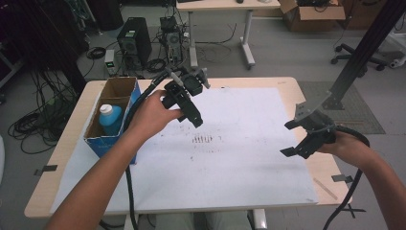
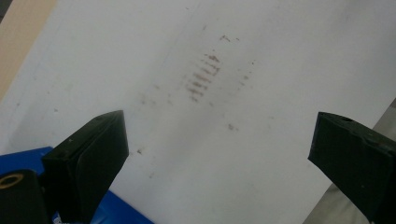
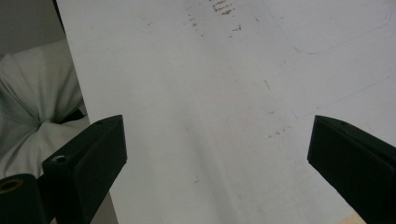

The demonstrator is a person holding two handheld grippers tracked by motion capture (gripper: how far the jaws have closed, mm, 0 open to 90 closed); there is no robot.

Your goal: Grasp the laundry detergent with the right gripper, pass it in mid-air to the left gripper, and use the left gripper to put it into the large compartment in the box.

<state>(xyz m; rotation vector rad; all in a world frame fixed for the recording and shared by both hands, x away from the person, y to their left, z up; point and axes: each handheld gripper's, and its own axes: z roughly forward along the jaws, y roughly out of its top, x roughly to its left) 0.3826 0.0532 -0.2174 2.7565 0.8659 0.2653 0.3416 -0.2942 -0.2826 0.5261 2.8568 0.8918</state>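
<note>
My left gripper hangs above the back left of a white sheet, held by a hand, its jaws wide apart and empty. In the left gripper view this gripper looks down on a patch of brown smear marks on the sheet. My right gripper hovers over the sheet's right edge, also open with nothing in it. In the right gripper view its jaws frame bare white sheet with faint specks. The smear marks lie mid-sheet between the two grippers.
A blue-sided cardboard box stands at the table's left, holding a blue bottle with a white cap. A slanted black post rises at the right. Computer towers and cables sit on the floor behind.
</note>
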